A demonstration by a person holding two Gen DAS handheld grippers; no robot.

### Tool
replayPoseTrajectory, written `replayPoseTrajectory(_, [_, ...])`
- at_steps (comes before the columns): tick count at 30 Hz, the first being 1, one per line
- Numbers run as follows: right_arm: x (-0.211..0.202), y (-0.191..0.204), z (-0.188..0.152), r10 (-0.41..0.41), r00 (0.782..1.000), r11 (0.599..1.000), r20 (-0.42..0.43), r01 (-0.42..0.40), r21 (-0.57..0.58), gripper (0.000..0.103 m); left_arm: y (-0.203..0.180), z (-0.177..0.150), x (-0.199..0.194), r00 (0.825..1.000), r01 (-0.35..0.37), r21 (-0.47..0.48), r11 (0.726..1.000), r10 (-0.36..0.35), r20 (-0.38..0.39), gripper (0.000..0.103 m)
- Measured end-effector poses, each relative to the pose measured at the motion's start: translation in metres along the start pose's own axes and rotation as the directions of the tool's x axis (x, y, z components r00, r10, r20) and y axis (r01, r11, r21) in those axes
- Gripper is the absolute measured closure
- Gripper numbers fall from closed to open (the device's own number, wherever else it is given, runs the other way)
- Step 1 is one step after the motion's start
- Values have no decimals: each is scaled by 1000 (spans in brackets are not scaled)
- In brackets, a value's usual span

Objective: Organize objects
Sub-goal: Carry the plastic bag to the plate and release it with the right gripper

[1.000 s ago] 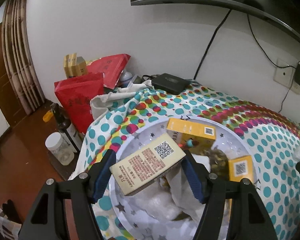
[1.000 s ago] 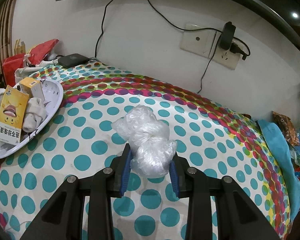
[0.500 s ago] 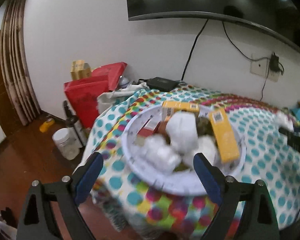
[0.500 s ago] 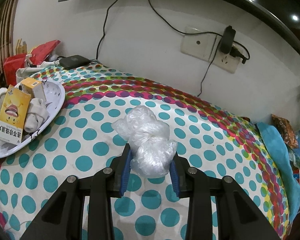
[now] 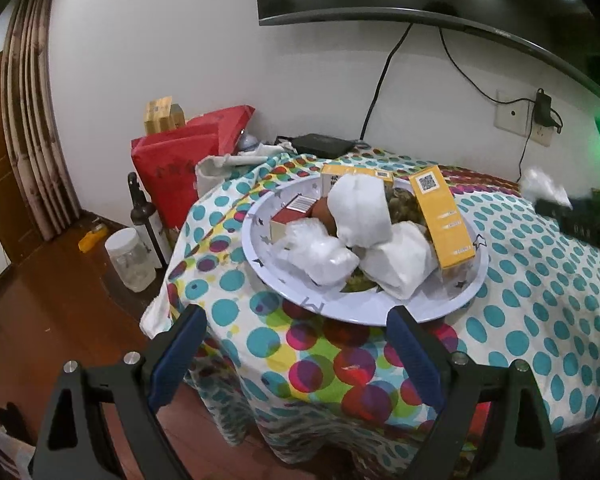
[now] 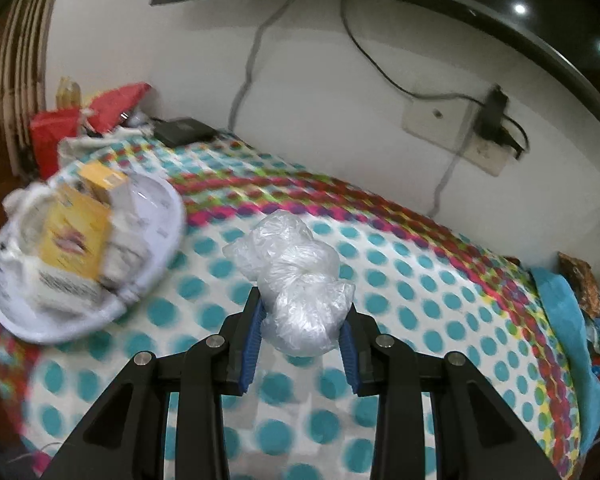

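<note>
Right claw (image 6: 300,346) clamped on a crumpled clear plastic bag (image 6: 296,280), blue pads pressed into its lower bulge; translucent, wrinkled, knotted into several lumps, rising out from between the fingers above the dotted tablecloth (image 6: 420,300) toward the middle of the tabletop. Left claw (image 5: 296,350) spread wide apart with nothing between its blue pads (image 5: 178,356), hanging just off the near edge of the tabletop. Beyond it, close to that near edge and toward the left corner, a round white tray (image 5: 452,304) with small star marks, piled full: two yellow boxes, the right one (image 5: 442,216) leaning lengthwise with a QR code on its end, the other (image 5: 354,172) at the back; a red and white box (image 5: 290,216) on the left; white cloth bundles (image 5: 360,212) and a filmy white plastic bag (image 5: 324,254) heaped at the centre. At the far edge by the wall, a flat black box (image 5: 324,145). The same tray blurred in the right wrist view, well left of the held bag.
</note>
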State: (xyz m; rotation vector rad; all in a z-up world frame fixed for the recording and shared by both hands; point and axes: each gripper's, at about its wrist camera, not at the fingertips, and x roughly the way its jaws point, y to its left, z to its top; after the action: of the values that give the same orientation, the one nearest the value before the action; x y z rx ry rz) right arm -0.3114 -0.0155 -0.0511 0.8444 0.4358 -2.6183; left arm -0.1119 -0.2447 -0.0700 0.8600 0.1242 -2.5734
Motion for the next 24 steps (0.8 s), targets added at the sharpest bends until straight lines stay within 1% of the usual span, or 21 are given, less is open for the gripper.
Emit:
replayPoseTrajectory(3, [-11, 28, 21, 66, 997, 998, 31, -65, -10, 71, -2, 2, -4, 1000, 8, 3, 1000, -8, 11, 9])
replayPoseTrajectory(5, [-17, 54, 36, 126, 991, 992, 45, -125, -27, 71, -2, 3, -6, 1000, 18, -2, 1000, -18, 19, 9])
replayPoseTrajectory(8, [-21, 89, 55, 188, 981, 982, 51, -186, -42, 71, -1, 4, -6, 1000, 16, -8, 1000, -16, 14, 9])
replayPoseTrajectory(12, [-14, 131, 75, 206, 977, 975, 47, -201, -89, 71, 4, 7, -4, 1000, 1, -31, 1000, 0, 17, 9])
replayPoseTrajectory(16, [-5, 164, 87, 218, 976, 970, 24, -213, -120, 71, 12, 10, -4, 1000, -16, -67, 998, 18, 24, 9])
replayPoseTrajectory(19, [1, 179, 89, 225, 974, 965, 6, -223, -136, 71, 18, 11, -5, 999, -30, -88, 996, 32, 27, 9])
replayPoseTrajectory(22, [7, 186, 87, 237, 971, 962, -12, -236, -136, 70, 22, 13, -9, 998, -46, -106, 993, 51, 44, 9])
replayPoseTrajectory(24, [10, 188, 86, 235, 972, 962, -16, -235, -136, 69, 24, 13, -7, 998, -47, -118, 992, 52, 37, 9])
